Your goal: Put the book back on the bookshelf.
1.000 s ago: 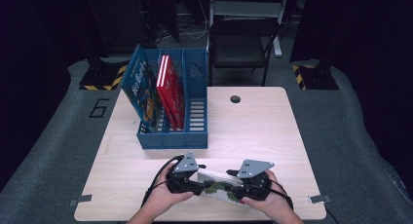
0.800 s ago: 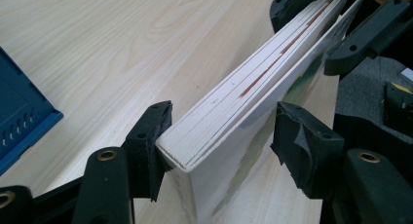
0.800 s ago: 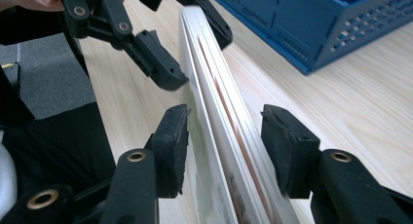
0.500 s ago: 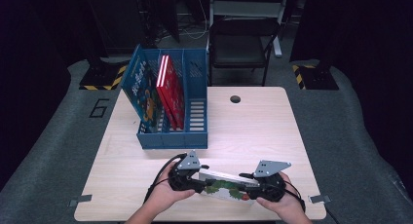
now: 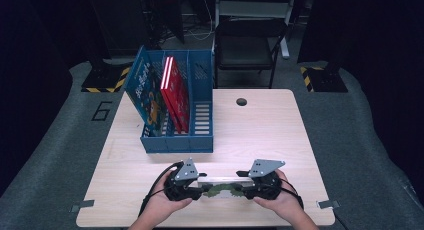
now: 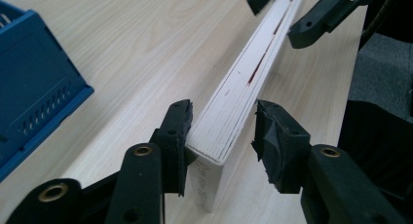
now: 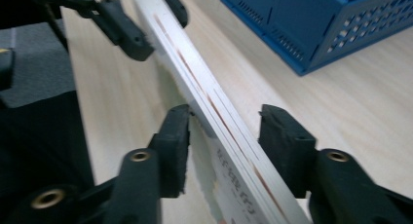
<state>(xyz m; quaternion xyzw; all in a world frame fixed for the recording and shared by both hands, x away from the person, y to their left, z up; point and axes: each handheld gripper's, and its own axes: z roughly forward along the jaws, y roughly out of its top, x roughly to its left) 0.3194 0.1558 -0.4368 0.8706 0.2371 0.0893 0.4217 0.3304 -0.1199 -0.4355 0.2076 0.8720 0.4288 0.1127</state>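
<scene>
A thin book [image 5: 220, 186] stands on its long edge near the table's front edge, page edges up, held between both hands. My left gripper [image 5: 202, 188] straddles its left end. In the left gripper view the book [image 6: 243, 83] runs between the jaws of my left gripper [image 6: 221, 131]. One pad touches it, the other stands off by a gap, and the jaws have just been closing. My right gripper [image 5: 241, 188] straddles the right end. In the right gripper view the book [image 7: 195, 83] lies slanted between the jaws of my right gripper [image 7: 224, 131], which have just been opening.
A blue file rack [image 5: 175, 140] stands behind the hands, left of centre, holding red books [image 5: 175, 92] and a blue picture book [image 5: 147, 95]. The tabletop has a cable hole [image 5: 242, 101] at the back. A dark chair [image 5: 245, 45] stands beyond the table.
My right gripper slid out to the right, then came back left toward the book's end. The left hand and the book stayed in place.
</scene>
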